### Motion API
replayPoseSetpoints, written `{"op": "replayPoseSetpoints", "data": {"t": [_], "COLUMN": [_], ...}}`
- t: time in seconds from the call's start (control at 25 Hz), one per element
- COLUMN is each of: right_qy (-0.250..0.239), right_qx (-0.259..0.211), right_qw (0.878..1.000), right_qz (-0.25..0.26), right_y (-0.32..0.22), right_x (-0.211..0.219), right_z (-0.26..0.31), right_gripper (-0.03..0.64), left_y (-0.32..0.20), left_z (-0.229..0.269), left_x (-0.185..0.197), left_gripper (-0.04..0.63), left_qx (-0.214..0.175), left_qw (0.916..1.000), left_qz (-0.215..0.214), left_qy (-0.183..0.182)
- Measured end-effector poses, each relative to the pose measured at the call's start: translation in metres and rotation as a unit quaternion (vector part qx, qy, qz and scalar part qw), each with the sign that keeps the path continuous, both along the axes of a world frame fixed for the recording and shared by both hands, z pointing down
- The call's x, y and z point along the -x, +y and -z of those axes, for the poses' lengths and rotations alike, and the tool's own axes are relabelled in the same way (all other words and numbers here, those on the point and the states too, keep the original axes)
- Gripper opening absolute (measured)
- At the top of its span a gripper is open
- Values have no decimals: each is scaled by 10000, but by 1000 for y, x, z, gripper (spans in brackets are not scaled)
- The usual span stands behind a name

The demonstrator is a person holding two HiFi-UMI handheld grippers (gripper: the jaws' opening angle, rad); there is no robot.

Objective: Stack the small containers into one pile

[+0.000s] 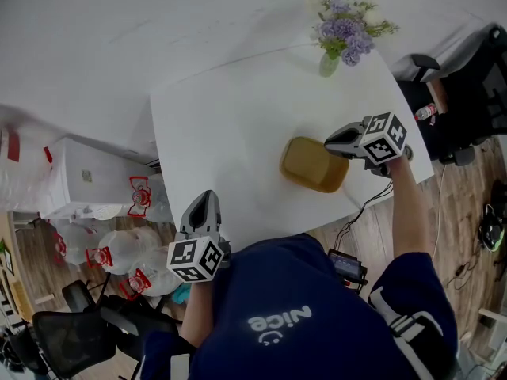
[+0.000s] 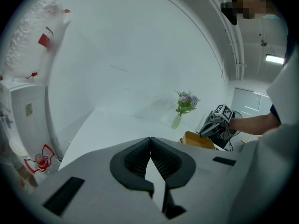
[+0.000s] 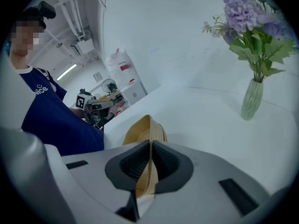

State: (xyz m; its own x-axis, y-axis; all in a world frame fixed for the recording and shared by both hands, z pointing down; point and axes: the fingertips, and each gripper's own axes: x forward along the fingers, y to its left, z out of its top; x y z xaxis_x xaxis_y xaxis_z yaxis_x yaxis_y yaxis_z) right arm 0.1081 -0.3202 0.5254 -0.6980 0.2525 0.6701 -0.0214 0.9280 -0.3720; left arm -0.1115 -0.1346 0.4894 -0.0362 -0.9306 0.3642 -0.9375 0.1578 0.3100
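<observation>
I am looking down on a white surface [image 1: 230, 141] with a tan container [image 1: 313, 165] sitting toward its near right side. My right hand-held gripper [image 1: 329, 145] comes in from the right edge of the surface and meets the container at its right rim. In the right gripper view the jaws of this hand-held gripper [image 3: 150, 146] are clamped on the container's thin wall [image 3: 145, 127], one pad inside the rim and one outside, with the wall running upright between them. I cannot tell from any view whether this is a single container or several nested together, nor whether its base lies flat on the surface.

My left hand-held gripper [image 1: 204, 200] sits at the near left edge of the surface, well apart from the container and pointing across the surface. In the left gripper view its jaws [image 2: 150, 143] are pressed together with nothing between them. Past them I see the container [image 2: 198, 140] off to the right, with the other hand-held gripper on it.

A slim pale vase with purple flowers [image 1: 329, 63] stands upright at the far right of the surface, well apart from the container. In the right gripper view the vase [image 3: 252, 99] stands off to the right of the jaws.

Beyond the left side of the surface there is a white cabinet [image 1: 87, 180], and clear plastic bags with red print [image 1: 119, 252] lie below it on the floor.
</observation>
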Motion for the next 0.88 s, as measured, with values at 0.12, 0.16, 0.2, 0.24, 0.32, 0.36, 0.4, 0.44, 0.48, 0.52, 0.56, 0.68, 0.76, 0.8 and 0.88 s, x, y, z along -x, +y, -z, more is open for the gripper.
{"op": "replayPoseSetpoints", "data": {"t": [0.12, 0.16, 0.2, 0.24, 0.32, 0.36, 0.4, 0.44, 0.48, 0.52, 0.56, 0.68, 0.76, 0.8, 0.88], "right_qy": [123, 215, 325, 436, 586, 615, 627, 638, 660, 694, 738, 865, 953, 1003, 1091], "right_qx": [-110, -191, -286, -380, -501, -517, -518, -523, -537, -560, -589, -721, -887, -989, -1173], "right_qw": [9999, 9996, 9990, 9983, 9969, 9966, 9966, 9965, 9963, 9960, 9955, 9936, 9915, 9900, 9871], "right_qz": [26, 35, 53, 82, 144, 157, 154, 138, 114, 90, 69, 19, -17, -35, -72], "right_y": [-2, -3, -4, -5, -5, -5, -4, -3, -3, -3, -3, -4, -4, -4, -4], "right_x": [-1, -2, -3, -4, -6, -6, -6, -6, -7, -8, -8, -8, -7, -7, -7], "right_z": [-6, -10, -15, -21, -29, -31, -32, -34, -35, -37, -38, -41, -43, -44, -46], "right_gripper": [57, 57, 57, 57, 57, 57, 57, 57, 57, 57, 57, 57, 57, 57, 57], "left_y": [-1, -1, -1, -2, -3, -2, -2, -1, -1, -1, -1, -2, -2, -3, -2], "left_z": [0, 0, 0, 0, 0, 0, 0, 0, -1, -1, -1, -2, -3, -3, -4], "left_x": [-2, -4, -5, -6, -7, -8, -8, -8, -8, -8, -9, -11, -13, -14, -15], "left_gripper": [18, 18, 18, 19, 18, 18, 18, 18, 18, 18, 18, 18, 18, 18, 18], "left_qx": [5, 6, 8, 11, 19, 25, 32, 38, 43, 45, 44, 46, 53, 53, 48], "left_qw": [10000, 10000, 10000, 10000, 10000, 10000, 10000, 10000, 10000, 10000, 10000, 9999, 9999, 9999, 9999], "left_qz": [-22, -32, -44, -53, -55, -49, -44, -43, -46, -53, -62, -88, -106, -117, -134], "left_qy": [-15, -24, -32, -38, -37, -35, -36, -40, -47, -55, -60, -60, -54, -51, -44]}}
